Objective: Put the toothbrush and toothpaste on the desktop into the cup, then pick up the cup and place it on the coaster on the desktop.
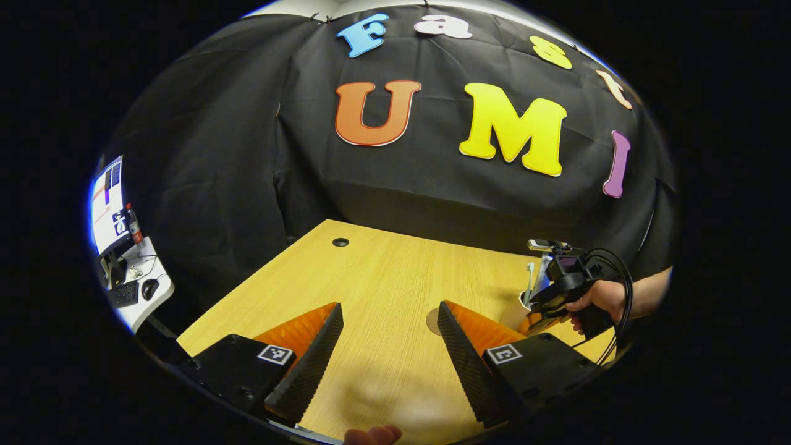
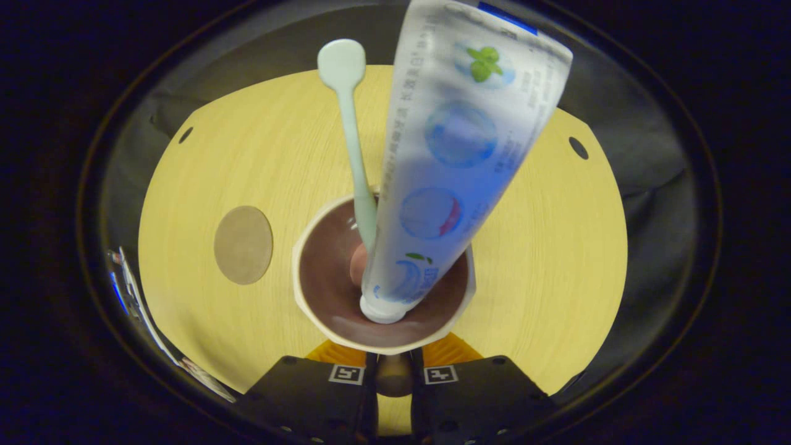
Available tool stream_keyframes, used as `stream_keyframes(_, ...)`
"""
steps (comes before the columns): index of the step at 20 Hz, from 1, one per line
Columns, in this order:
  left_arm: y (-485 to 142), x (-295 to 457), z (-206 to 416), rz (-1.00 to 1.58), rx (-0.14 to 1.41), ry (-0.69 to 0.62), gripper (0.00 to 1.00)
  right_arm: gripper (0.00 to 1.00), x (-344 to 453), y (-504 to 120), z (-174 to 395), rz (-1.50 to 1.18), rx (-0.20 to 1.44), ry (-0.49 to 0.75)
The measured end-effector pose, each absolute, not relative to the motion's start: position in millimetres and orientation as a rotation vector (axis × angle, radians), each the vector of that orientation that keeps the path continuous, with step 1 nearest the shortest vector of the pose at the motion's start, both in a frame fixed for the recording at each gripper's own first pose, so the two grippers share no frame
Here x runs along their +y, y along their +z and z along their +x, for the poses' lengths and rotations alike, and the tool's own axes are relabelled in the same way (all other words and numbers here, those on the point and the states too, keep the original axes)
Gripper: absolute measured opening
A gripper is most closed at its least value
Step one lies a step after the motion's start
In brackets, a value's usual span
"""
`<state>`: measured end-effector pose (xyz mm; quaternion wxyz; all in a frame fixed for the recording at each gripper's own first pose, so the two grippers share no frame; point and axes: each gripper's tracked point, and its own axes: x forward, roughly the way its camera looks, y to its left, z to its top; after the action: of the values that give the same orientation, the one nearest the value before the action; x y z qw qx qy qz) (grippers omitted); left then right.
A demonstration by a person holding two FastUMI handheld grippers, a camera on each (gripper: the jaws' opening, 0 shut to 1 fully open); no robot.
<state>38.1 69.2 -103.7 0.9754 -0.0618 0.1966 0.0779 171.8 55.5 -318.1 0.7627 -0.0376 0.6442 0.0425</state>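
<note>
Cream faceted ceramic cup, brown inside, holding pale green toothbrush and white toothpaste tube; our right gripper clamped on its near wall; round tan coaster left of cup; we keep it upright; left gripper spread apart.

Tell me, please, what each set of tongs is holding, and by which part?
The right tongs appear shut on the cup, apparently by its handle on the near side. The left tongs are open and hold nothing.

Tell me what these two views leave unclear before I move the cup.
- Right gripper hold on the cup: right gripper view, the cup's rim covers the fingertips.
- Cup base, on the desk or lifted: same view looks down into it.
- Coaster: left gripper view, partly behind the left gripper finger.
</note>
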Motion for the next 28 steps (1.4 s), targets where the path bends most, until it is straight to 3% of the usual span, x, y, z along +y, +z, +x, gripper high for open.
stream_keyframes(7,-103.9,88.0,17.9,-0.146,0.387,0.187,0.98,0.14,117.8,-292.5,175.3,-0.087,1.329,0.188)
stream_keyframes(14,-98.6,128.5,-4.6,-0.167,0.363,0.27,0.98,0.17,195.8,-291.3,172.4,-0.123,1.337,0.281)
stream_keyframes(23,-106.0,158.9,-18.3,-0.193,0.389,0.318,0.98,0.17,217.3,-298.7,168.4,-0.183,1.376,0.263)
stream_keyframes(27,-107.2,164.0,-18.9,-0.183,0.388,0.314,0.98,0.28,218.8,-286.6,165.7,-0.129,1.378,0.249)
stream_keyframes(28,-108.0,162.9,-18.3,-0.184,0.392,0.307,0.98,0.51,219.2,-284.7,166.3,-0.117,1.369,0.246)
